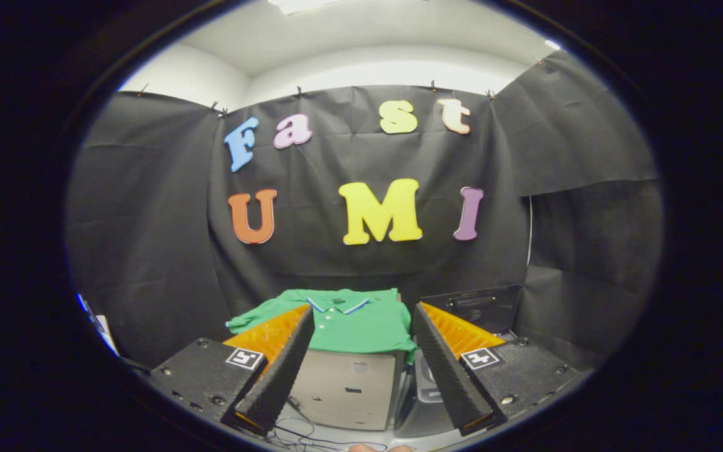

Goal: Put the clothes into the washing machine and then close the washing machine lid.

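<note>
Hand-held gripper (361, 370) spread wide and holding nothing, green shirt (349, 321) lying folded on a beige box (344, 389) beyond the fingers, dark washing machine (476, 307) just right of the box

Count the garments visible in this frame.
1: a green polo shirt spread on a box, beyond the open gripper fingers. More clothes could be hidden elsewhere.

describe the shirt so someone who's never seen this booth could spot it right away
Start at the black cloth wall and drop to the pale box standing in front of it. The shirt lies spread on top of that box, beyond the open fingers, which hold nothing. It is bright green with a striped collar, the only coloured cloth among grey and black things such as the dark machine beside it.
</note>
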A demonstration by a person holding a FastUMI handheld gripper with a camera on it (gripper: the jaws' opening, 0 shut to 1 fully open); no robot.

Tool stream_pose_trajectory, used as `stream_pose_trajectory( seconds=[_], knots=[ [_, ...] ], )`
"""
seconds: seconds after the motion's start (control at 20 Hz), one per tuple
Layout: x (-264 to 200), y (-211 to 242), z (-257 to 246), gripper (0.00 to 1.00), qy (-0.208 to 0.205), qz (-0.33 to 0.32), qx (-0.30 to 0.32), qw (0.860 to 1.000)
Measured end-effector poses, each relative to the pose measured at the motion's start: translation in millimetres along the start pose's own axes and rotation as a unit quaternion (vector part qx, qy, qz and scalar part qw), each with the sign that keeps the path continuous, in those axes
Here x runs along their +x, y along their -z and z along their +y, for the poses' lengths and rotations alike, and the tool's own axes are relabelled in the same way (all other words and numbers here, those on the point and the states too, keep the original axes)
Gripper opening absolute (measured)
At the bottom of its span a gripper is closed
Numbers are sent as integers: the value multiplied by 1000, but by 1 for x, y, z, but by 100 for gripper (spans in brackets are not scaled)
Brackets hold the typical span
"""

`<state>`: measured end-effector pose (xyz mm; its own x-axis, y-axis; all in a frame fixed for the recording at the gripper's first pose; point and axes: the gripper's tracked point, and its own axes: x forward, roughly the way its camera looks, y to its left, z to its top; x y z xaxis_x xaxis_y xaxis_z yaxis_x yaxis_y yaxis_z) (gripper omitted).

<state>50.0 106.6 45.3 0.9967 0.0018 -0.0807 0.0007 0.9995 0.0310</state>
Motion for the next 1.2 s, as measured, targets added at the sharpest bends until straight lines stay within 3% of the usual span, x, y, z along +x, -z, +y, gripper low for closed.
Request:
stream_pose_trajectory(
  seconds=[0.35,0.55,0.9,1.2],
  knots=[
    [77,-20,55,99,-45,86,11,995],
    [134,-1,74,99,-60,177,23,982],
    [239,44,78,99,-49,343,-25,938],
    [281,90,81,99,-51,455,-70,886]
  ],
)
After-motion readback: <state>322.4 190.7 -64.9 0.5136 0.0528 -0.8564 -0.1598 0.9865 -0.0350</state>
